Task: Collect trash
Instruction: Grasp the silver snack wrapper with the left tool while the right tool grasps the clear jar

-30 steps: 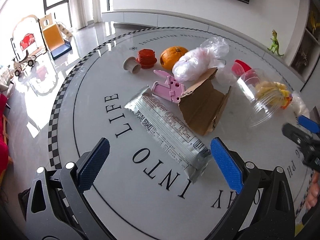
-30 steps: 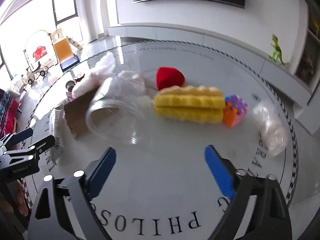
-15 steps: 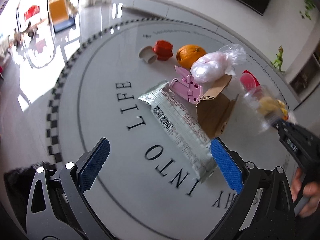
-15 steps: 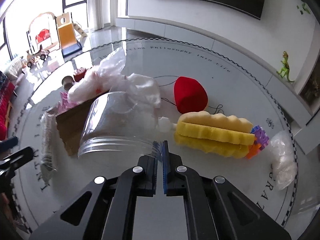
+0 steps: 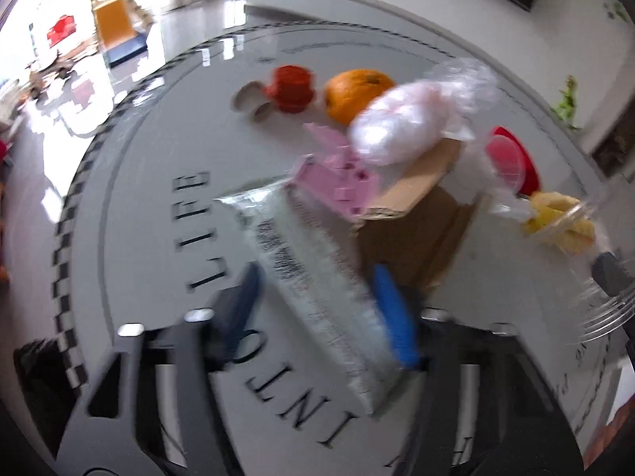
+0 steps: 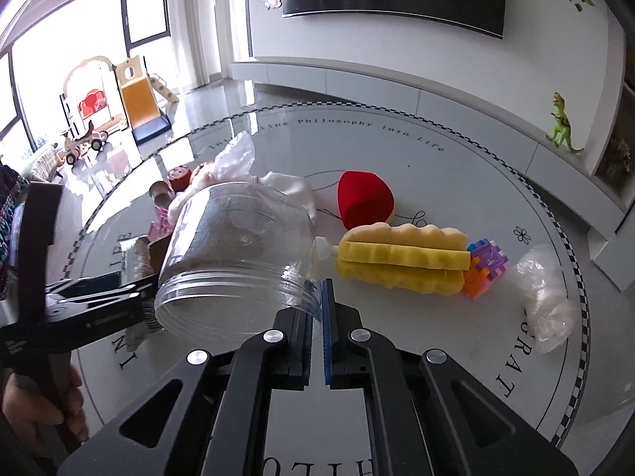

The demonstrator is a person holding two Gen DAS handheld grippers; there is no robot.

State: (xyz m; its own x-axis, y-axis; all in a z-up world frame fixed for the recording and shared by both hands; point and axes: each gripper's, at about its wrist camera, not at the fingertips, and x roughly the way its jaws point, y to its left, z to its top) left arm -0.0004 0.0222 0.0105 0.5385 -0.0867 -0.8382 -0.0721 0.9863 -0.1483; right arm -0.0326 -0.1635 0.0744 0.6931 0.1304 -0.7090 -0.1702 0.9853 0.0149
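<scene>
The right gripper [image 6: 317,297] is clamped on the thin rim of the clear plastic jar [image 6: 238,254], which hangs tilted above the counter [image 6: 456,182]; a rim pinch may slip or let the jar swing. The left gripper [image 5: 321,313], half-closed, straddles the silver foil snack wrapper [image 5: 313,277] near the counter's left edge; slick foil may slide out or drag the brown cardboard piece [image 5: 416,238]. The counter is round, glossy and lettered, in a bright living room

Blurred left claw [image 5: 321,313], apparently astride wrapper [image 5: 313,289]
</scene>
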